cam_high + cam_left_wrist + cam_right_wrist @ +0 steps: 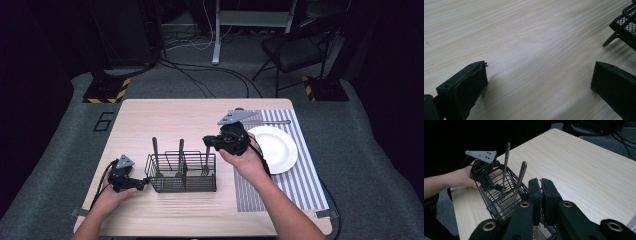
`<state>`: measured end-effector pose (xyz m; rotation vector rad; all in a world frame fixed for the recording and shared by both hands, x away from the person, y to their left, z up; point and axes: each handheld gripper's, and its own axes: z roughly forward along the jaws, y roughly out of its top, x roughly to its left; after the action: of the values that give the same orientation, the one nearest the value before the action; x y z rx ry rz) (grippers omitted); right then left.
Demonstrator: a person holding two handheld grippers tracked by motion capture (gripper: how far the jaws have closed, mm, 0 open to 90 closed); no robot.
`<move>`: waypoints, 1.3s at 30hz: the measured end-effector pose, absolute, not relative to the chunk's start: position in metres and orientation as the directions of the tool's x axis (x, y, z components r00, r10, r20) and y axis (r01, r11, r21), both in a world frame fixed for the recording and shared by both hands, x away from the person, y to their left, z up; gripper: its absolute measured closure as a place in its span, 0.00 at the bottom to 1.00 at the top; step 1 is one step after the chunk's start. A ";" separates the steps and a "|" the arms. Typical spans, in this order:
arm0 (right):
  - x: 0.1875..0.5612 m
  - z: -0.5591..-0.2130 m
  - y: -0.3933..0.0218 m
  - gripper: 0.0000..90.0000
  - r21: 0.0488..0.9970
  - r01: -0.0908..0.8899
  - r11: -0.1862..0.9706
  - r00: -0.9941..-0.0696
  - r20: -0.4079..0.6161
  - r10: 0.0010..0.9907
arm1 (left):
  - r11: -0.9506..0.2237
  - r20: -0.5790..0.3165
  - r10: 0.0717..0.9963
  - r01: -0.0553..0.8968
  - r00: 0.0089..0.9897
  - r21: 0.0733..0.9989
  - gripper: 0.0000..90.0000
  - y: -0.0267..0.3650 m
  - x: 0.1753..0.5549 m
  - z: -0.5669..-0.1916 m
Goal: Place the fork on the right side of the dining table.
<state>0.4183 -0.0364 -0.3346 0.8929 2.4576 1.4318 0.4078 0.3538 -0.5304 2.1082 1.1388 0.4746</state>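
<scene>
Gripping 1 utensil [207, 150] in wire caddy [182, 184]: right gripper [208, 142]; 2 others inside; left gripper [145, 184] jaws wide.

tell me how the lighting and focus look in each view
High view: wooden table and white plate lit, surroundings dark. Left gripper view: close jaws soft, glare on the wood. Right gripper view: right gripper dim and blurred up close, wire caddy sharper, black background.

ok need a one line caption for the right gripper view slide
Right gripper shut on a utensil handle above the wire caddy, two utensils standing inside.
</scene>
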 end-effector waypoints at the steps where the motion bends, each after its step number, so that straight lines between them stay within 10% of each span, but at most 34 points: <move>1: 0.418 -0.335 -0.036 0.96 0.835 0.414 0.363 -0.809 0.154 0.567 | -0.382 -0.004 0.835 0.585 0.550 0.715 0.00 0.354 0.408 -0.530; 39: 0.398 -0.255 -0.054 0.96 0.880 0.352 0.320 -0.807 0.112 0.580 | -0.383 -0.003 0.835 0.585 0.550 0.715 0.00 0.354 0.408 -0.530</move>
<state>0.3980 -0.0541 -0.2547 0.8503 2.3610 1.4855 0.4078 0.3539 -0.5304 2.1090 1.1383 0.4747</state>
